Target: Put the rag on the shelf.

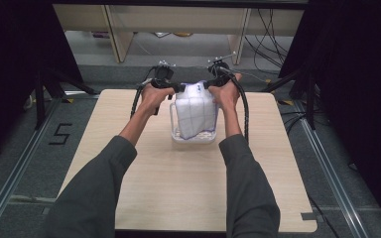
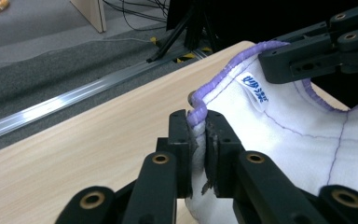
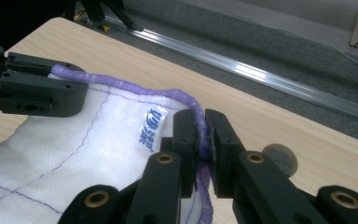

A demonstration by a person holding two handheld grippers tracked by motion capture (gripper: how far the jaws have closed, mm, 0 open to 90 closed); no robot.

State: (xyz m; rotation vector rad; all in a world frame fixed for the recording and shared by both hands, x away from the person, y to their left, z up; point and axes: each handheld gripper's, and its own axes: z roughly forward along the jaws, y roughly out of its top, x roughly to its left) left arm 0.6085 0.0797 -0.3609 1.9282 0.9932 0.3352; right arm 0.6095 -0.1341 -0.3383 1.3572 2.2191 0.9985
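- From above I see both forearms reach forward from the bottom edge, sleeves to the wrist, hands raised over the far half of the table (image 1: 129,198).
- My left hand (image 1: 151,94) and right hand (image 1: 225,91) sit level with each other, one at each top corner of the white cloth (image 1: 194,111).
- The left gripper (image 2: 199,135) has its jaws nearly together, pinching the cloth's purple edge (image 2: 198,112); the fabric fills the narrow gap between the pads.
- The right gripper (image 3: 203,135) is the same: jaws narrow, clamped on the purple hem, which runs straight down between them.
- No earlier look is on hand, so I judge the grips only by the fabric squeezed between the pads.
- The cloth hangs from the two grips with its long side roughly up and down; its top edge runs across between the grippers, and a small label with blue print (image 3: 150,130) sits just below that edge.
- Its lower part drops into a white basket (image 1: 178,136) standing near the table's middle; the cloth hides most of the basket's inside, so I cannot tell how far down it reaches.
- Thin purple stitching marks a grid on the cloth.
- Each gripper view catches the other gripper's black jaws at the far corner.
- A small round grey disc (image 3: 279,158) lies on the table behind the right jaws; I cannot make out what it is.
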